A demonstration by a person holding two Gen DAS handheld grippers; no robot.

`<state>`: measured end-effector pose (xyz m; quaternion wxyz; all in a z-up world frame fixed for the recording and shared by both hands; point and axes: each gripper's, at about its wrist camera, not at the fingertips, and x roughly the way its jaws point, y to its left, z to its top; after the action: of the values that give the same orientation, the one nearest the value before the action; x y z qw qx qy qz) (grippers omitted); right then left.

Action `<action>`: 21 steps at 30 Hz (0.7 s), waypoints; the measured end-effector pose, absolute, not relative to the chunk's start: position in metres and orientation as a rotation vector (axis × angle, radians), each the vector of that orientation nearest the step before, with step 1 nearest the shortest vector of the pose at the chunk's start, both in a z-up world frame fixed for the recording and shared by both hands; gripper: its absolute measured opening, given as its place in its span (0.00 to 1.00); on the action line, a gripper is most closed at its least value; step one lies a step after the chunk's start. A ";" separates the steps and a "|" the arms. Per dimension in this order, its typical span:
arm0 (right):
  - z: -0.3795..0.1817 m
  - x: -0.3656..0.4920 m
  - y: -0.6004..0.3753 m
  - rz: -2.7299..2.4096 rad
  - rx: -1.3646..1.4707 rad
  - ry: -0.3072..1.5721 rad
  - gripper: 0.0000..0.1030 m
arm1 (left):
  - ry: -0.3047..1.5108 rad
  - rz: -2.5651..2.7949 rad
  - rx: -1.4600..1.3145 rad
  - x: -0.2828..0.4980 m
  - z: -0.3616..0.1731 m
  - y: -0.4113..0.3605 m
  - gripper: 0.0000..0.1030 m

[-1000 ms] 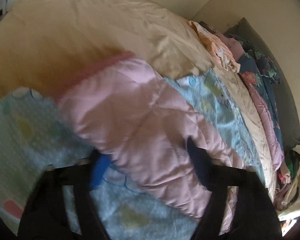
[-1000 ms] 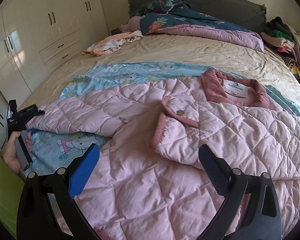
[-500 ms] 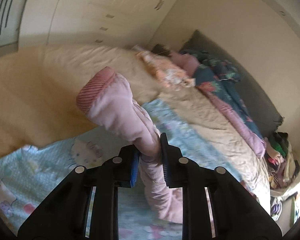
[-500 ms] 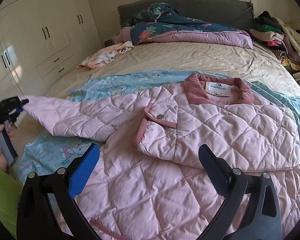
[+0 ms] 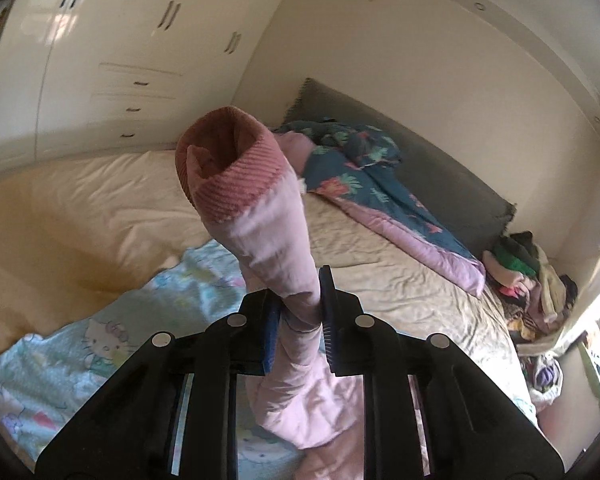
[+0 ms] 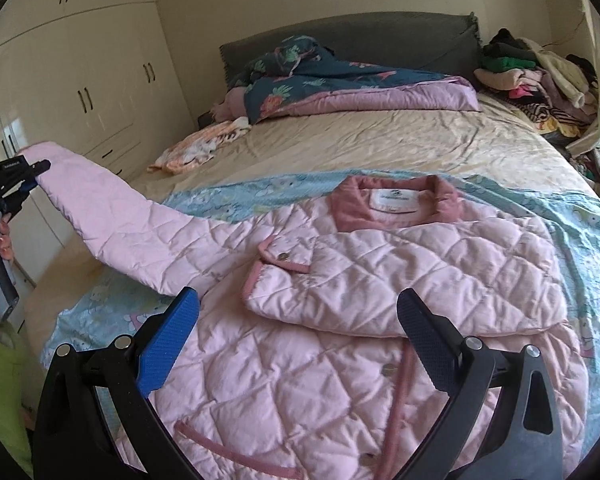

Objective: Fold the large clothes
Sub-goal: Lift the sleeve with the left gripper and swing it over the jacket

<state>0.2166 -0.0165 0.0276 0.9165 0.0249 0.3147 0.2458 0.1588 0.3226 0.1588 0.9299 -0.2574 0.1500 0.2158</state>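
left gripper [image 5: 298,316] is clamped on the sleeve [image 5: 276,248] of the pink quilted jacket [image 6: 380,280]; right gripper [image 6: 298,344] hangs with jaws apart, empty. risk: the slick padded sleeve may slip out, or the pull may drag the folded sleeve [image 6: 400,280] askew.

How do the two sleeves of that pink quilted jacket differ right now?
The jacket's stretched-out sleeve is lifted off the bed, pulled straight to the side, while the folded sleeve lies flat across the jacket's chest. The left tool is clamped on the stretched-out sleeve; nothing grips the folded sleeve, and the right tool hovers open above the jacket. Both sleeves share pink quilting and darker ribbed cuffs.
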 end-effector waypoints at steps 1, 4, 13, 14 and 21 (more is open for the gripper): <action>0.029 0.216 -0.021 0.500 0.053 0.645 0.96 | 0.307 0.430 -0.517 0.163 0.163 0.314 0.10; 0.031 0.213 -0.035 0.484 0.057 0.633 0.96 | 0.310 0.403 -0.487 0.169 0.170 0.296 0.09; 0.031 0.207 -0.082 0.446 0.119 0.617 0.96 | 0.317 0.322 -0.409 0.187 0.185 0.236 0.08; 0.032 0.206 -0.085 0.444 0.124 0.616 0.96 | 0.317 0.313 -0.394 0.189 0.187 0.229 0.08; 0.035 0.201 -0.114 0.424 0.151 0.592 0.96 | 0.331 0.235 -0.339 0.206 0.191 0.183 0.06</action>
<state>0.2009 -0.1136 0.0352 0.9317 0.0739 0.2890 0.2073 0.2059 0.1833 0.1907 0.9653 -0.1673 0.1634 0.1160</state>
